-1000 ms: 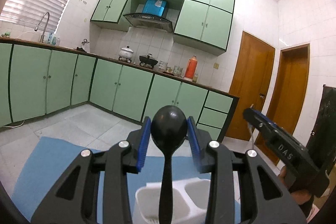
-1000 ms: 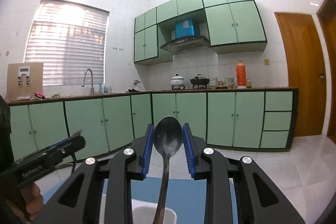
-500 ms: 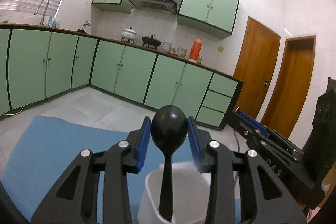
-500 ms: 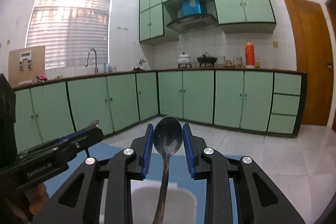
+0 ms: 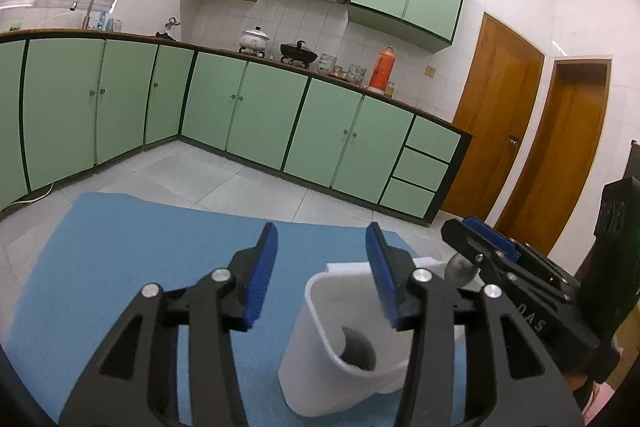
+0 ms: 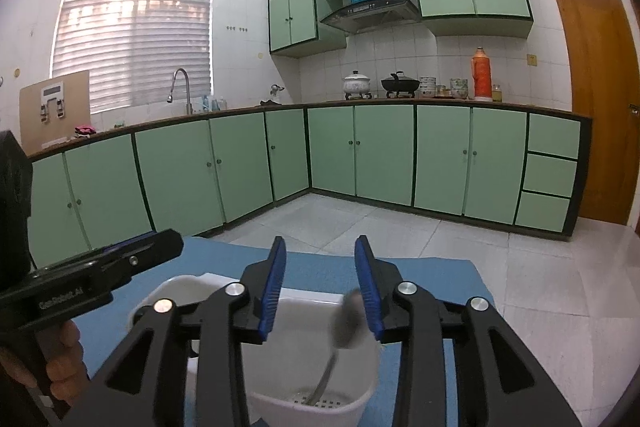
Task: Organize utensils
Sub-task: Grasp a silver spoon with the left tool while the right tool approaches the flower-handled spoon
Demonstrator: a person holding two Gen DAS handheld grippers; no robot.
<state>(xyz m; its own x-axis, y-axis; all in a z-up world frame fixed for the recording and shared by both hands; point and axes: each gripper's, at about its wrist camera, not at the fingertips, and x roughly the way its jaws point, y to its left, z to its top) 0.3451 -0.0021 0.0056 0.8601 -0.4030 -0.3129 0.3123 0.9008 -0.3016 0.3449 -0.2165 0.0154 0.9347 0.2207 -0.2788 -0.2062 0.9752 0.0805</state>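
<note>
The left gripper (image 5: 322,267) is seen with its blue-padded fingers (image 5: 260,273) spread wide, and nothing is held between them. Below and slightly toward the right finger, a white utensil holder (image 5: 316,339) is seen standing on a blue mat (image 5: 132,255). Inside its near compartment, the rounded head of a black spoon (image 5: 358,347) is seen lying low, well under the fingertips and touching neither pad.

The right gripper (image 6: 320,279) is likewise found open, with its fingers (image 6: 273,287) parted and gripping nothing. A metal spoon (image 6: 347,323) is seen, motion-blurred, just inside the right finger; its bowl is level with the lower part of that pad, and its handle slants down into the white utensil holder (image 6: 312,403), whose perforated bottom is visible under the fingers. Whether the spoon's bowl touches the pad cannot be told because of the blur.

In the left wrist view, the right gripper (image 5: 486,247) is seen beside the holder, to the right of the fingers, with the grey spoon bowl (image 5: 464,267) showing just below its tip. In the right wrist view, the left gripper (image 6: 132,255) is seen to the left of the fingers.
</note>
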